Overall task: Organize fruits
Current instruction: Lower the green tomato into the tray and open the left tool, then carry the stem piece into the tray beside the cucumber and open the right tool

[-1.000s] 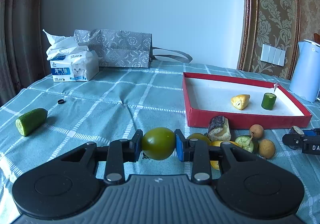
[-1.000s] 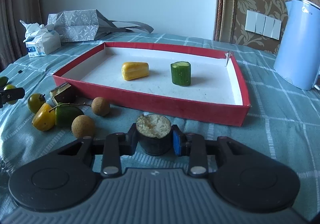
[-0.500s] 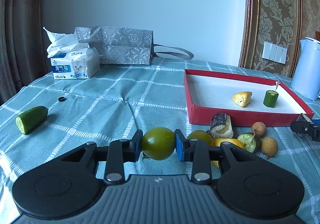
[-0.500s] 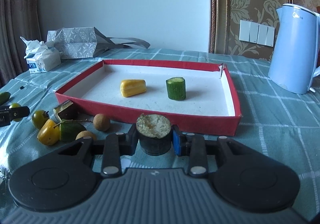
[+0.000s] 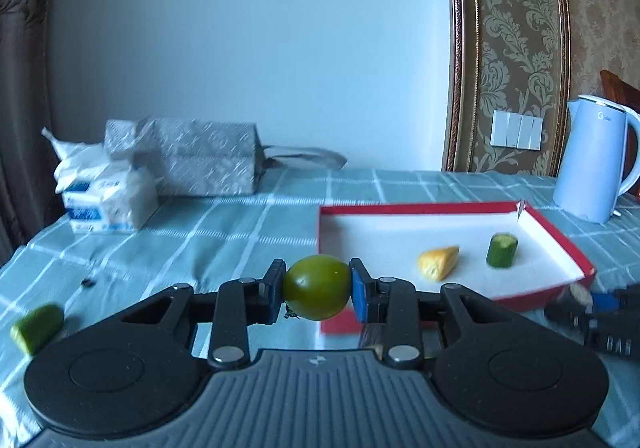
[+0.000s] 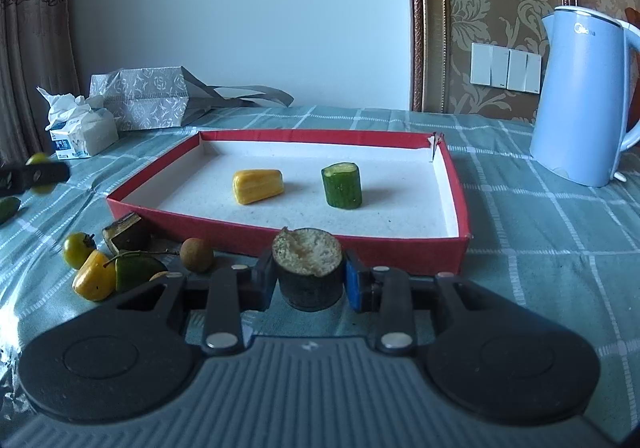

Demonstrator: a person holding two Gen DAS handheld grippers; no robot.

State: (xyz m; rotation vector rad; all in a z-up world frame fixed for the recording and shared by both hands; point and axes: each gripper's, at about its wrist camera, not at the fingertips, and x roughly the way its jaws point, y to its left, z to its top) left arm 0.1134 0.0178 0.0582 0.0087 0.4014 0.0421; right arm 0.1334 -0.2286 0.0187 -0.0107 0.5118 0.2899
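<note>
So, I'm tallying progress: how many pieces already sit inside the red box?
2: a yellow wedge-shaped piece left of centre on the white floor of the red-walled cardboard box, and an upright green cucumber chunk to its right. Nothing else shows inside.

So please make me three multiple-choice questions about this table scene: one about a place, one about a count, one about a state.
1. Where does the cut cucumber piece stand?
A. inside the red tray
B. beside the tissue pack
C. on top of the kettle

2. How many food pieces lie inside the red tray?
A. none
B. two
C. five

3. In what state is the left claw?
A. wide open, empty
B. shut on a green tomato
C. shut on a tissue

Answers:
1. A, it stands upright on the white floor of the tray.
2. B, only the cucumber piece and the yellow piece are inside.
3. B, both pads press on the sides of the tomato, held above the tablecloth.
</note>
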